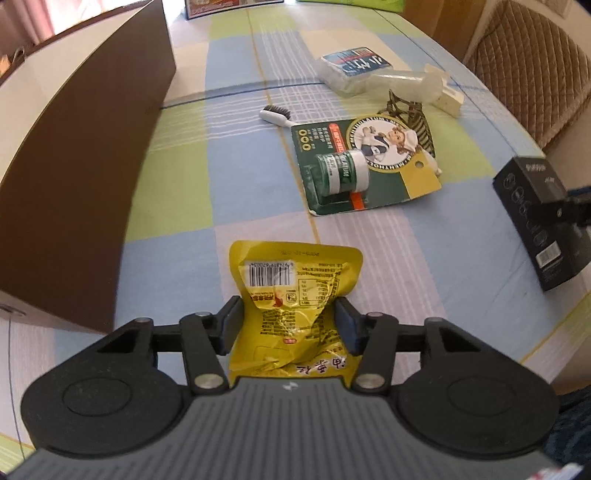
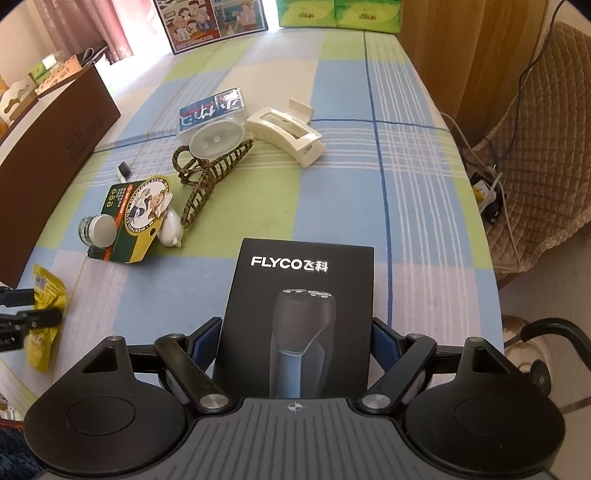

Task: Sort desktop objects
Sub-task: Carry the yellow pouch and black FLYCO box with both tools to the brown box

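My left gripper (image 1: 290, 321) is shut on a yellow snack packet (image 1: 295, 280), which is crumpled between the pads above the checked tablecloth; the packet also shows in the right wrist view (image 2: 46, 295). My right gripper (image 2: 295, 339) is shut on a black FLYCO shaver box (image 2: 301, 295), also seen at the right edge of the left wrist view (image 1: 535, 218). On the cloth lie a green balm card with a small jar (image 1: 354, 166), a toothbrush (image 1: 275, 114), a brown hair claw (image 2: 207, 173), a white hair claw (image 2: 288, 133) and a blue-labelled tissue pack (image 2: 212, 107).
A tall brown storage box (image 1: 92, 158) stands at the left. A clear plastic lid (image 2: 216, 140) lies by the tissue pack. A padded chair (image 2: 535, 177) with cables stands off the table's right edge. A picture board (image 2: 212, 22) and green packs (image 2: 340, 13) stand at the far end.
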{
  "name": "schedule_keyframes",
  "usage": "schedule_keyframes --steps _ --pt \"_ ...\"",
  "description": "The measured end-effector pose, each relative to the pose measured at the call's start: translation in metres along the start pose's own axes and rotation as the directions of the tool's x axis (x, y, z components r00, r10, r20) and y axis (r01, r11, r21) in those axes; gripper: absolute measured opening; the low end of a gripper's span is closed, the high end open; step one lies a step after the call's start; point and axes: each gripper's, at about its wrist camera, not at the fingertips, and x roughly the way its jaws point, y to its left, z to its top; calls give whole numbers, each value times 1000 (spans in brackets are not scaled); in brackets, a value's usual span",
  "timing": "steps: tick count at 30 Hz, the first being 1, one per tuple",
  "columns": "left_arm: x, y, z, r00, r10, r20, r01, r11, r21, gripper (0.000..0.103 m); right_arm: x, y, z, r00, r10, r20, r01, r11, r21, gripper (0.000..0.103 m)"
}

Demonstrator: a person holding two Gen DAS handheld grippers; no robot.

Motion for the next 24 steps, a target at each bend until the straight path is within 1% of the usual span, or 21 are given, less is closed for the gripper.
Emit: schedule_keyframes --steps 6,12,17,21,24 --pt "-15 6 3 999 -3 32 4 1000 -31 46 0 1 0 1000 -4 11 4 1000 -21 78" --pt "-31 4 7 997 -15 77 18 999 -32 46 -9 2 6 999 -1 41 2 1000 -14 78" --pt "-49 3 14 992 -37 124 42 998 -36 46 -23 12 16 997 35 68 -33 999 -25 78" --pt "-65 5 23 984 -54 170 63 997 -45 46 -35 31 26 993 76 91 -71 996 -56 78" --pt "-78 10 29 977 -52 206 65 996 -55 46 -43 45 35 988 111 106 -103 992 -78 78"
